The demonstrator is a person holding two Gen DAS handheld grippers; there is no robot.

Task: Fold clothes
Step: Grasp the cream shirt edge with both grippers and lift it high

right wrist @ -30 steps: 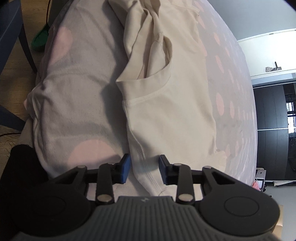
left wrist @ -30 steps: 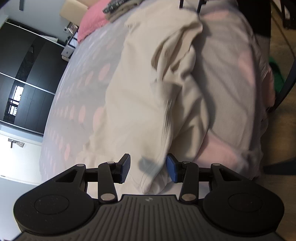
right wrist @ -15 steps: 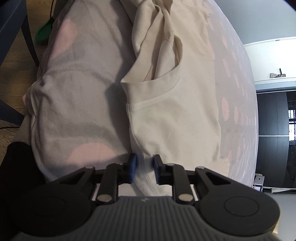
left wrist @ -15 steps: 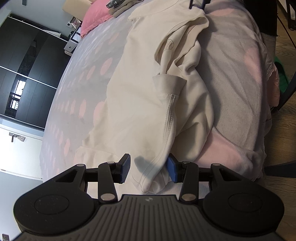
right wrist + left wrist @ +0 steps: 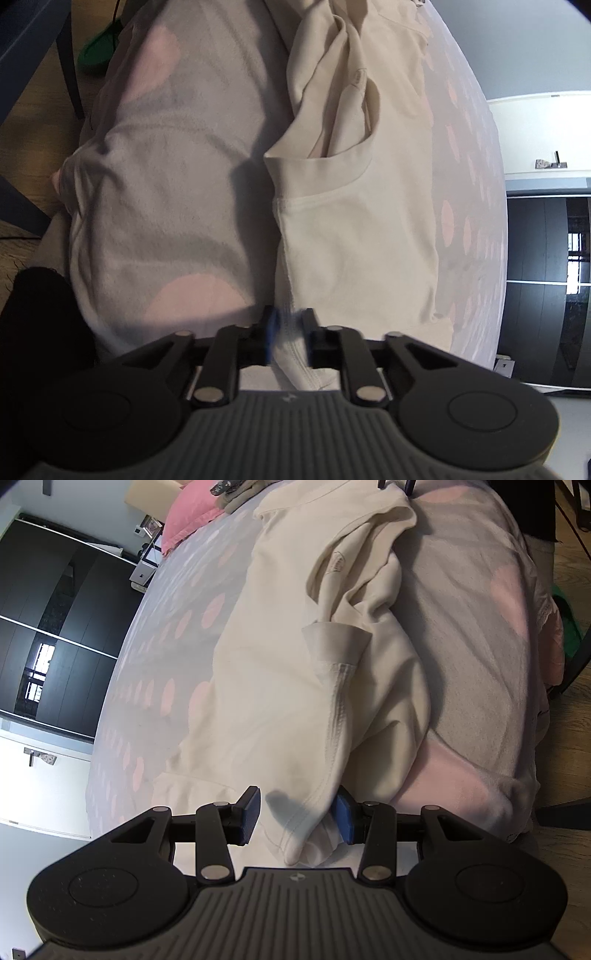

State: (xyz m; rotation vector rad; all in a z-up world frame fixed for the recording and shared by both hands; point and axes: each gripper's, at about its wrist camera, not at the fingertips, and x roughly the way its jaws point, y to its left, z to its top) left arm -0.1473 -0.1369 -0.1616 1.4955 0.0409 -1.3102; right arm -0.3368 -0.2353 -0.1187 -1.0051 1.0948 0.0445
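A cream T-shirt [image 5: 280, 686] lies rumpled along the bed, one side folded over itself. It also shows in the right wrist view [image 5: 354, 229]. My left gripper [image 5: 297, 818] is open, its blue pads on either side of the shirt's hem corner, which lies between them. My right gripper [image 5: 290, 338] has closed on the hem at the shirt's other corner; the cloth is pinched between the pads.
The bed has a grey blanket with pink dots [image 5: 476, 635]. A pink pillow [image 5: 192, 515] and dark folded clothes [image 5: 236, 491] lie at the far end. A black wardrobe [image 5: 48, 635] stands to the left. Wooden floor and dark furniture legs [image 5: 70, 70] border the bed edge.
My right gripper has closed from open onto the shirt's hem. My left gripper stayed open around the other hem corner; the view shifted slightly and the cloth settled.
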